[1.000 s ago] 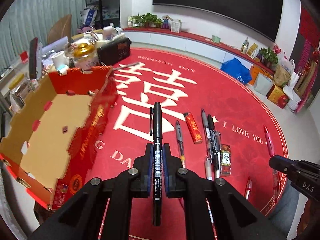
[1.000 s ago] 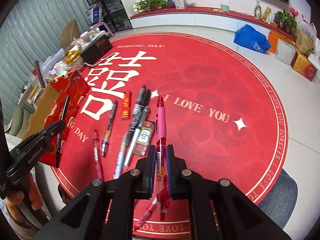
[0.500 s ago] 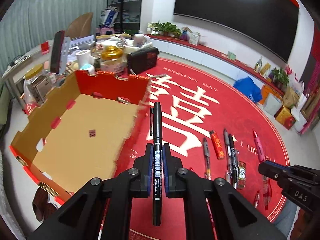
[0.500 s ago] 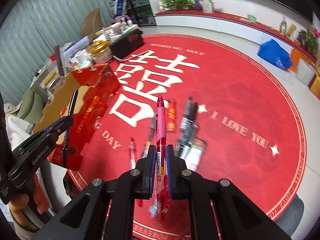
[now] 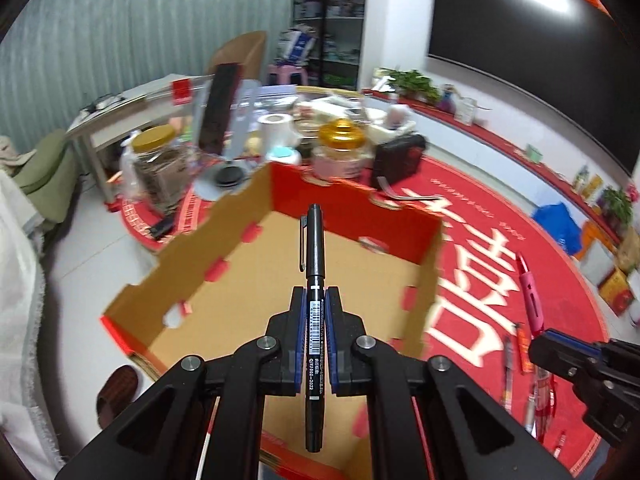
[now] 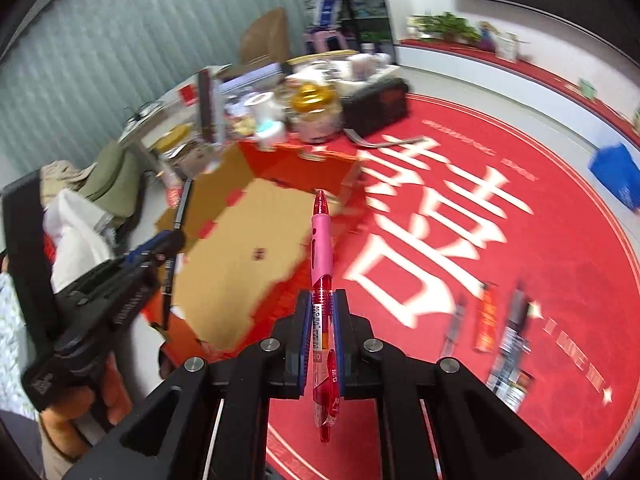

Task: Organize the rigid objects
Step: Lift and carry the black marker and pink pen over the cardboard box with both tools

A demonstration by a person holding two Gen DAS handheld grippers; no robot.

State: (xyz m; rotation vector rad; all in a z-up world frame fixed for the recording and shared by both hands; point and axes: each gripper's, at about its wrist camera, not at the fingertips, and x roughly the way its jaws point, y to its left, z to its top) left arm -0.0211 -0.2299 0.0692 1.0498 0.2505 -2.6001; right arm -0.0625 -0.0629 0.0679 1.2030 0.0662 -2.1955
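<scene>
A round red rug (image 6: 540,240) with white lettering covers the pale floor (image 5: 80,248). On the rug sits an open cardboard box (image 5: 224,240), red outside. Well apart from it, loose pens (image 6: 454,326) and a small red packet (image 6: 486,320) lie on the rug.

— What sort of room is it?
— Pale tiled floor (image 5: 92,248) under a round red rug with white lettering (image 6: 560,240). Grey-green ribbed curtains (image 5: 132,40) cover the left wall.
— Furniture?
— A cluttered white table (image 5: 120,110), a tan chair (image 5: 240,50), dark glass-fronted shelving (image 5: 332,16), a big black wall screen (image 5: 520,40) catching ceiling-light glare, and a low red-topped ledge with potted plants (image 5: 412,82).
</scene>
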